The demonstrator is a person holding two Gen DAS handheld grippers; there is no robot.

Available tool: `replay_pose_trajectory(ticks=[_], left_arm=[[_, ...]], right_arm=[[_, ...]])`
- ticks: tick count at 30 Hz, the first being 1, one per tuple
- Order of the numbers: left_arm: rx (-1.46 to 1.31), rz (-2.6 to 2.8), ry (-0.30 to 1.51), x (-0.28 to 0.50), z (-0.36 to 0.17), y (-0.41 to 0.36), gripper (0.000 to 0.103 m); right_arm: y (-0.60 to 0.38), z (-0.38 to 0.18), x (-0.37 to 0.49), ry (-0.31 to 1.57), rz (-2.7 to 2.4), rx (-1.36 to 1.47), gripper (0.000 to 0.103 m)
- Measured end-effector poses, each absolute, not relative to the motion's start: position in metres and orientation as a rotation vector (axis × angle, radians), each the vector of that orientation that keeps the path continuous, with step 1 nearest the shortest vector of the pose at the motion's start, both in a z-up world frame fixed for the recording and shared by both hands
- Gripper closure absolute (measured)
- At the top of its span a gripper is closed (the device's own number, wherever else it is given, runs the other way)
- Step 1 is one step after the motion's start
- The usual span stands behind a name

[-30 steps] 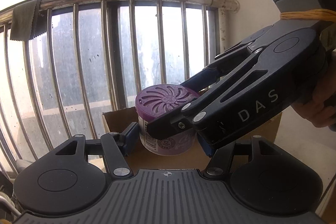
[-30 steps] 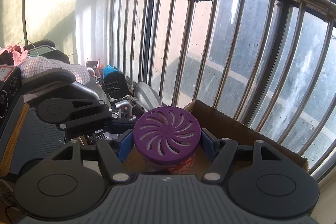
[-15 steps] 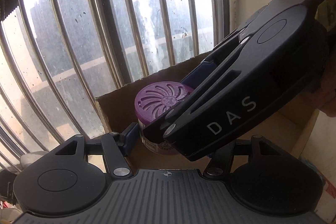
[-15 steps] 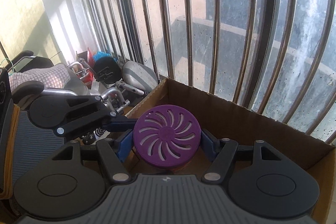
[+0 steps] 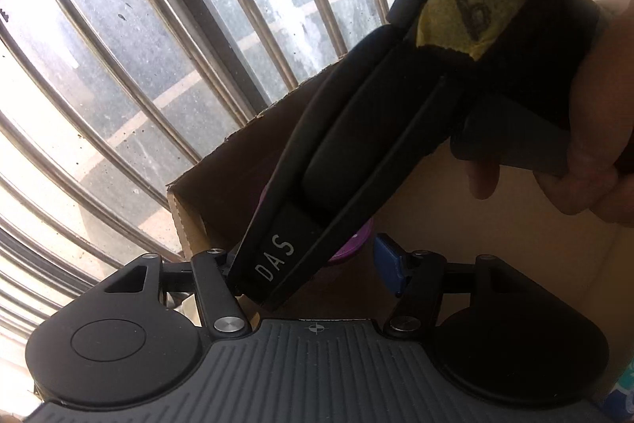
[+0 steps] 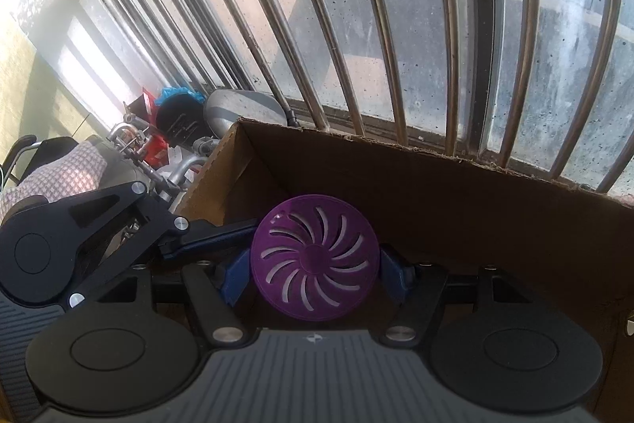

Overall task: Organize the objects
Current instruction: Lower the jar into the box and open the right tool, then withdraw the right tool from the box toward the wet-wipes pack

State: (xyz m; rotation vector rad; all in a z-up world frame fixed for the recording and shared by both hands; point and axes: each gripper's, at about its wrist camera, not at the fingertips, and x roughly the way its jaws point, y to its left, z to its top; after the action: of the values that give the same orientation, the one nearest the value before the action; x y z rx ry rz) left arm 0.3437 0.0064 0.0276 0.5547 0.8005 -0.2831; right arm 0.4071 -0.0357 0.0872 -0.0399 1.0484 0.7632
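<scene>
Purple plastic marks the vented lid of the round container (image 6: 315, 258), which is seen from the right wrist view inside the open cardboard box (image 6: 436, 185), near the box's corner at about ten o'clock. The lid is turned up toward the camera, so the container's axis is taken to run roughly along the gripper's line of sight, tipped slightly toward twelve o'clock. The right gripper (image 6: 315, 274) is closed on the container — its blue pads (image 6: 233, 280) are pressed against the sides at nine and three o'clock, at a middling width. The left gripper (image 6: 222, 236) is reached in from nine o'clock, one finger lying against the container's rim; its jaws are partly open, and whether anything is gripped cannot be told. In the left wrist view only a sliver of the container (image 5: 352, 244) is shown — the right gripper's body (image 5: 337, 177) covers the rest. Metal window bars (image 6: 356, 26) stand behind the box.
</scene>
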Motion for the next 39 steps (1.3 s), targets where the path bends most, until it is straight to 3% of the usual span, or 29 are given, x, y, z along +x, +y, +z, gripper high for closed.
replay_pose_trajectory(ticks=[7,9,12,16,17,18,21,22,23,34,37,39], left_arm=[[0.614,-0.269,0.811,0.338,0.022,0.008,0.041],[0.644,-0.254,0.806,0.336,0.02,0.007,0.04],[0.676,-0.248,0.797,0.332,0.018,0.008,0.039],[0.686,-0.269,0.807,0.329,0.017,0.013,0.052],[0.688,-0.281,0.807,0.328,0.017,0.014,0.058],[0.682,-0.286,0.803,0.328,0.017,0.015,0.063],[0.7,-0.306,0.814,0.328,0.015,0.018,0.079],[0.727,-0.303,0.819,0.328,0.013,0.019,0.087],[0.747,-0.301,0.822,0.328,0.01,0.02,0.088],[0.707,-0.27,0.806,0.32,0.007,0.043,0.088],[0.7,-0.259,0.766,0.305,0.015,0.048,0.087],[0.692,-0.256,0.733,0.289,0.025,0.051,0.085]], right_arm=[[-0.033,0.075,0.418,1.099,0.776,-0.007,0.031],[-0.037,0.076,0.42,1.105,0.756,0.014,0.022],[-0.044,0.079,0.423,1.092,0.754,0.059,0.016],[-0.06,0.078,0.425,1.098,0.742,0.144,0.016],[-0.065,0.076,0.425,1.093,0.743,0.175,0.024],[-0.069,0.075,0.426,1.096,0.756,0.204,0.039],[-0.077,0.065,0.431,1.135,0.779,0.307,0.065],[-0.076,0.061,0.432,1.146,0.781,0.32,0.07],[-0.074,0.057,0.434,1.165,0.78,0.339,0.074],[-0.069,0.048,0.443,1.167,0.767,0.394,0.074],[-0.076,0.057,0.437,1.143,0.726,0.372,0.071],[-0.083,0.068,0.429,1.115,0.699,0.353,0.063]])
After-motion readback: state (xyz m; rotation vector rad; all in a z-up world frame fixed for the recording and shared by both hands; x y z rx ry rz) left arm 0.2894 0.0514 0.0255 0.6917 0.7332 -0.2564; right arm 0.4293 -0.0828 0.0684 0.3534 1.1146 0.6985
